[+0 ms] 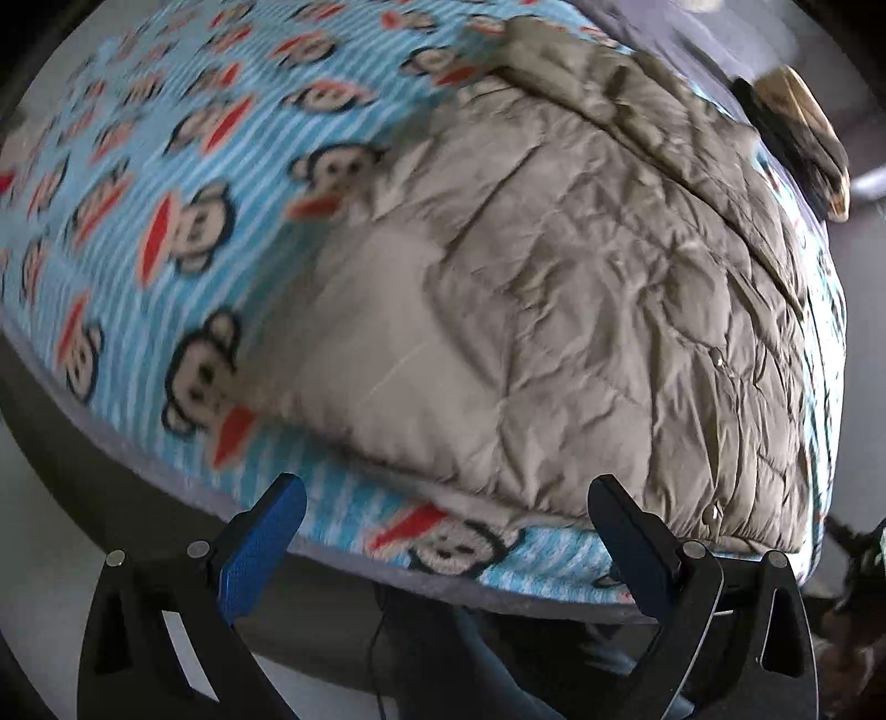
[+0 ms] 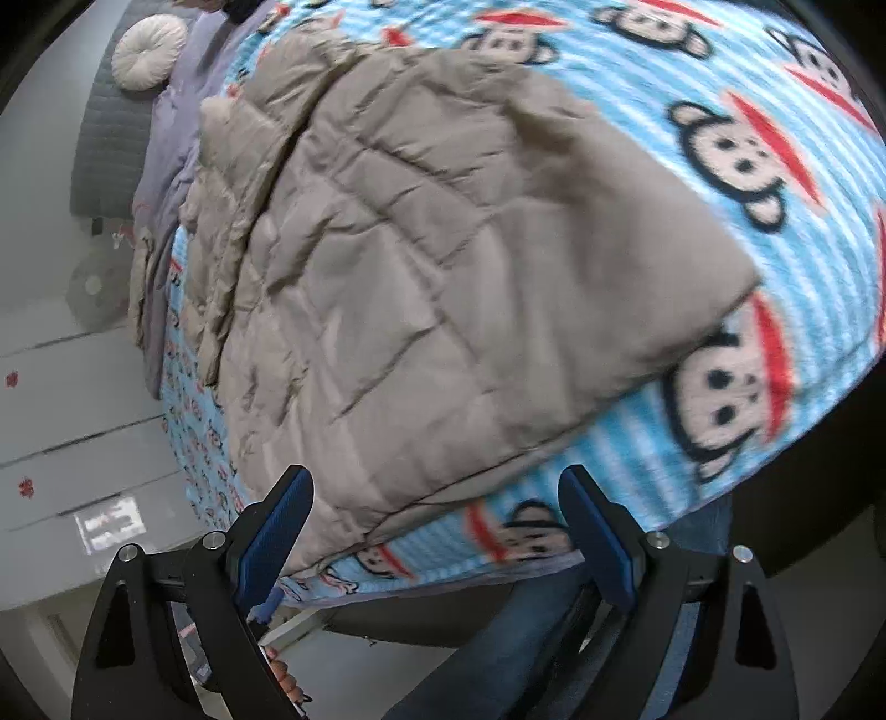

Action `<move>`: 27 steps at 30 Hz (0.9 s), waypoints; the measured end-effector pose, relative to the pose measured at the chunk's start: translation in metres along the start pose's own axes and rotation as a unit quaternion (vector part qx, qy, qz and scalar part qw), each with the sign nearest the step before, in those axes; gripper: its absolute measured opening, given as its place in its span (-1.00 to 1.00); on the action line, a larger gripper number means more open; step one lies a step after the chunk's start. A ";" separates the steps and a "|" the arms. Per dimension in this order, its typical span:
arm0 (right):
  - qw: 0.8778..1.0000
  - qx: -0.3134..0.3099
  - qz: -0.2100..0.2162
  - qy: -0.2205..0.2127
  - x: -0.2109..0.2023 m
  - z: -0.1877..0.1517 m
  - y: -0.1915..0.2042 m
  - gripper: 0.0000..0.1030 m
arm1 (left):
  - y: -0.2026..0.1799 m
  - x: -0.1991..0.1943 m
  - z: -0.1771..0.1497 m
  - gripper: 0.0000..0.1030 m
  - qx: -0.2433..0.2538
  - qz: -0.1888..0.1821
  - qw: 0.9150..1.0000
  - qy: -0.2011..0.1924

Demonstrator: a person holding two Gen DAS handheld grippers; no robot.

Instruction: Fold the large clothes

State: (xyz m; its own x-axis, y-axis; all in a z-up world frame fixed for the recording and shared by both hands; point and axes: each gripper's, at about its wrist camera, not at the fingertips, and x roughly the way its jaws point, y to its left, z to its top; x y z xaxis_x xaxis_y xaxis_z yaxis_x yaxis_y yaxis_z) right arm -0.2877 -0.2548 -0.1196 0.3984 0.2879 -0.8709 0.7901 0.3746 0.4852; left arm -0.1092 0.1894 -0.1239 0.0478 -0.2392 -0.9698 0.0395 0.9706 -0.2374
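Observation:
A large beige quilted jacket (image 1: 581, 310) lies spread flat on a bed covered by a blue striped monkey-print blanket (image 1: 166, 183). It also shows in the right wrist view (image 2: 415, 266), on the same blanket (image 2: 775, 166). My left gripper (image 1: 448, 520) is open and empty, hovering just short of the jacket's near hem. My right gripper (image 2: 437, 509) is open and empty, just short of the jacket's near edge, close to its corner.
A dark and gold object (image 1: 797, 138) lies at the far right bed edge. A round cream cushion (image 2: 149, 50) and a grey quilted headboard (image 2: 111, 144) are at the far left. Purple bedding (image 2: 177, 138) lies along the bed's far side. The person's jeans (image 2: 498, 653) are below.

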 end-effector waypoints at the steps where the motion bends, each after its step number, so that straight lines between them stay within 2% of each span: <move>1: 1.000 0.011 0.004 0.003 0.001 0.002 -0.007 0.79 | 0.006 0.003 -0.002 0.98 -0.015 -0.011 1.000 0.005; 5: 0.998 0.061 0.026 0.005 0.004 0.005 -0.034 0.79 | 0.021 0.023 -0.005 0.98 -0.065 -0.064 0.995 0.034; 7: 0.996 0.079 0.039 -0.001 0.003 0.006 -0.043 0.79 | 0.023 0.032 -0.003 0.98 -0.081 -0.081 0.993 0.037; 12: 0.991 0.119 0.063 -0.012 0.009 0.012 -0.058 0.79 | 0.011 0.043 0.013 0.98 -0.079 -0.121 0.989 0.034; 19: 0.989 0.120 0.077 -0.025 0.021 0.016 -0.047 0.79 | -0.010 0.048 0.037 0.98 -0.052 -0.136 0.989 0.027; 27: 0.983 0.127 0.125 -0.042 0.033 0.022 -0.036 0.79 | -0.016 0.045 0.044 0.97 -0.030 -0.155 0.987 0.025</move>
State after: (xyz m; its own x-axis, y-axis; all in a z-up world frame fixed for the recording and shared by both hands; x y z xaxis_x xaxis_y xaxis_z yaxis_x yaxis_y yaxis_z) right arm -0.2931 -0.2779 -0.1674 0.6234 0.2654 -0.7355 0.7491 0.0668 0.6591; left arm -0.0633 0.1623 -0.1615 -0.0062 -0.5241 -0.8517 -0.0137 0.8516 -0.5240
